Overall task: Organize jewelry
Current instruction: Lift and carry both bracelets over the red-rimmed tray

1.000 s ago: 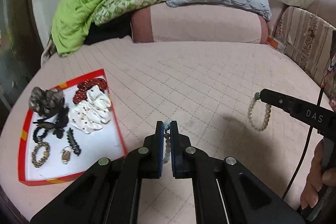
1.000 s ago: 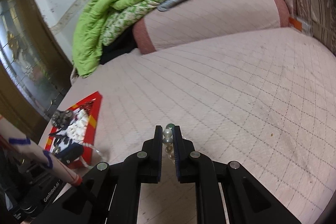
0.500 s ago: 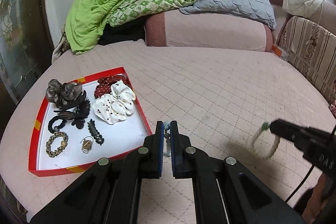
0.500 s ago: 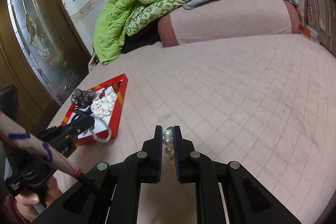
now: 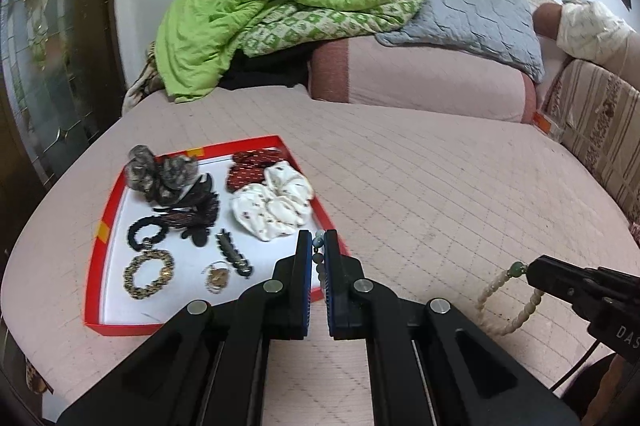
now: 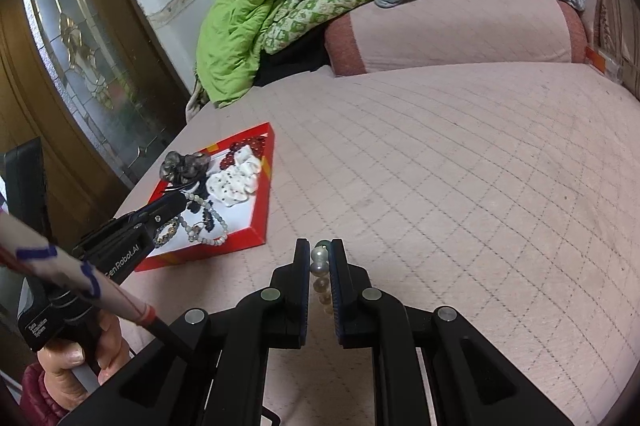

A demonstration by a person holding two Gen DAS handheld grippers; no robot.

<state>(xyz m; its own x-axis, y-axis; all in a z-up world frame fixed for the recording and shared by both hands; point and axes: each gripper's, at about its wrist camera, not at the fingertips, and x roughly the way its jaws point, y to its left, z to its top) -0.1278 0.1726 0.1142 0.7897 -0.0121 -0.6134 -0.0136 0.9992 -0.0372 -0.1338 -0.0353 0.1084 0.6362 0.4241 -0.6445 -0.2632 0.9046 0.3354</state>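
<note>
Bracelets in both grippers, and both have travelled toward the red tray (image 5: pixel 105 226) since a second ago: in the left wrist view the tray has slid from the far left edge of frame to sit just ahead of my left gripper (image 5: pixel 319 240), whose tips now overlap the tray's near right corner. Left jaws are pinched nearly together on a pale green-and-white bead bracelet (image 5: pixel 318 258); from the right wrist view its loop (image 6: pixel 208 222) hangs over the tray's near end, above the white floor. My right gripper (image 6: pixel 320 254) is clamped the same way on a pearl bracelet (image 6: pixel 320 264), which the left view shows dangling as a cream loop (image 5: pixel 508 300) with one green bead at the pinch, over bare quilted bedspread (image 5: pixel 440 194), well right of the tray. So the left piece looks ready to set down; the right one has ground to cover yet. Tray is crowded: white scrunchie (image 5: pixel 276 204) near the right wall, red one (image 5: pixel 250 166) behind it, grey scrunchie (image 5: pixel 160 172) at the far left corner, black hair pieces (image 5: pixel 188 214), gold chain bracelet (image 5: pixel 148 272), small pendant (image 5: pixel 218 276), dark leaf clip (image 5: pixel 234 254). Free floor lies mostly along the near edge. Green blanket (image 5: pixel 248 10) and grey pillow (image 5: pixel 480 10) sit far back at the bed's head, no obstacle.
</note>
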